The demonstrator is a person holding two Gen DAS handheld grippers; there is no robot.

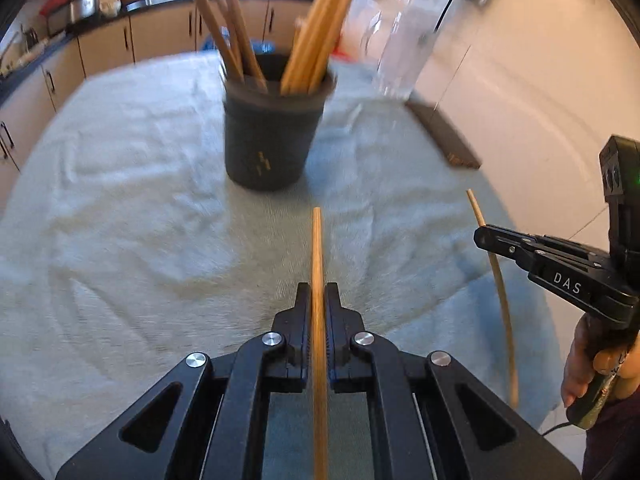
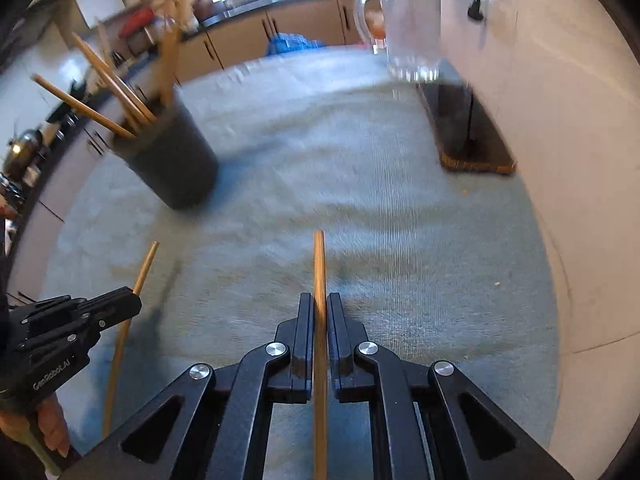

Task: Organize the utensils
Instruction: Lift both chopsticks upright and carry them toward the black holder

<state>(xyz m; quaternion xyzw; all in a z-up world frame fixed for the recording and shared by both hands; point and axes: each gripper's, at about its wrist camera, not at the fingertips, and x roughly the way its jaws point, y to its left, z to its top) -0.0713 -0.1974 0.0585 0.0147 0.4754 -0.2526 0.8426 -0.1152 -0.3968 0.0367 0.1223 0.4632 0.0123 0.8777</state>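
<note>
Left gripper (image 1: 318, 300) and right gripper (image 2: 320, 308) each pinch one chopstick (image 1: 317, 248). Carry step: next, tip both into the dark holder (image 1: 272, 136), upper centre.

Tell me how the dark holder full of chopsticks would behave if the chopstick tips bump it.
The dark holder stands upright on soft cloth, so it probably scoots little. Its chopsticks lean out high, so a hard knock near the rim might tip it.

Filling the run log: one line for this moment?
left gripper: shut on chopstick | right gripper: shut on chopstick | holder: upright, holds chopsticks
</note>
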